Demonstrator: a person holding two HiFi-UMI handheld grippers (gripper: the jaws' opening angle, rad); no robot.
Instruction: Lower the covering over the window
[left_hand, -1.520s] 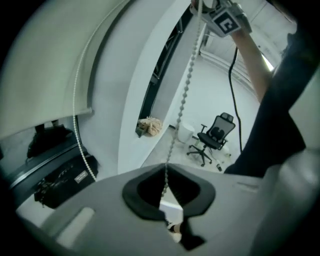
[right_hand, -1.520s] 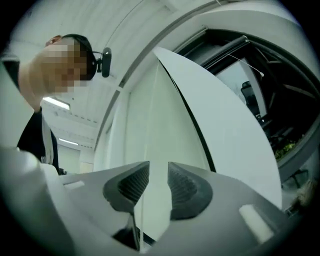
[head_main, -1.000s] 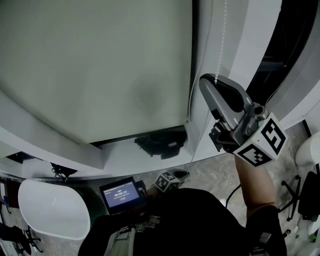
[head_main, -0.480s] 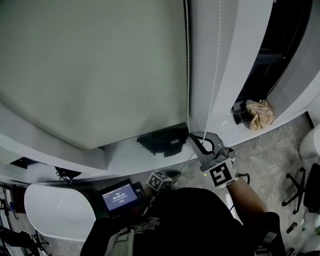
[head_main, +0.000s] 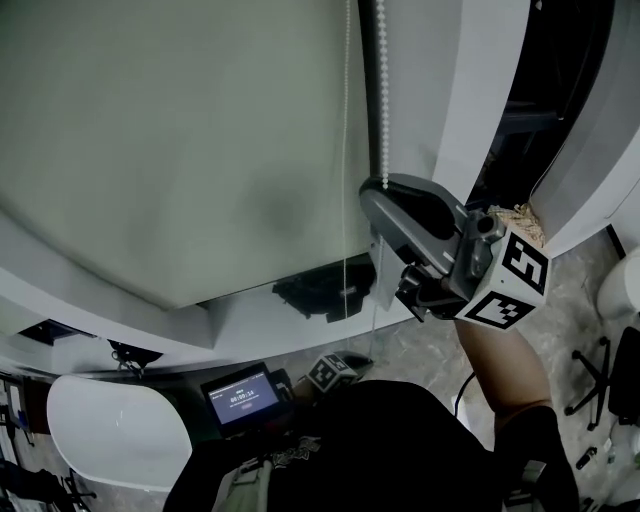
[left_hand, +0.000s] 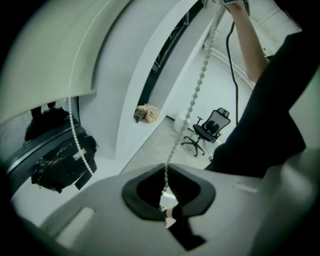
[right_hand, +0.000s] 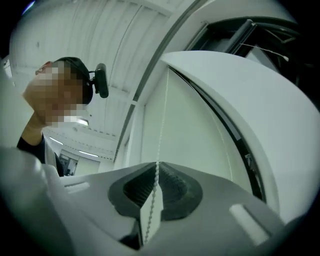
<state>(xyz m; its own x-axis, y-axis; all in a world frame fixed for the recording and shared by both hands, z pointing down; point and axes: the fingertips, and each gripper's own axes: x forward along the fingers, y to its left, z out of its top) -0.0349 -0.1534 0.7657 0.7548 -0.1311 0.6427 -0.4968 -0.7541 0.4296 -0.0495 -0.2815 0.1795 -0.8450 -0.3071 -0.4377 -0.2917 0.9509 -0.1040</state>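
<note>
White beaded pull chain (head_main: 382, 100) passes through both grippers, apparently for hand-over-hand hauling. The raised right gripper (right_hand: 156, 167) pinches 1 strand as its jaws start opening, and the low left gripper (left_hand: 167, 172) is clamped on the chain. 2 strands hang beside 1 pale grey-green roller blind (head_main: 170, 150), its hem near the sill.

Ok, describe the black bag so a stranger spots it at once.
Start at the big pale green roller blind. Under its bottom edge, near the right corner, lies the black fabric bag: dark and lumpy, unlike the beige crumpled cloth farther right.
</note>
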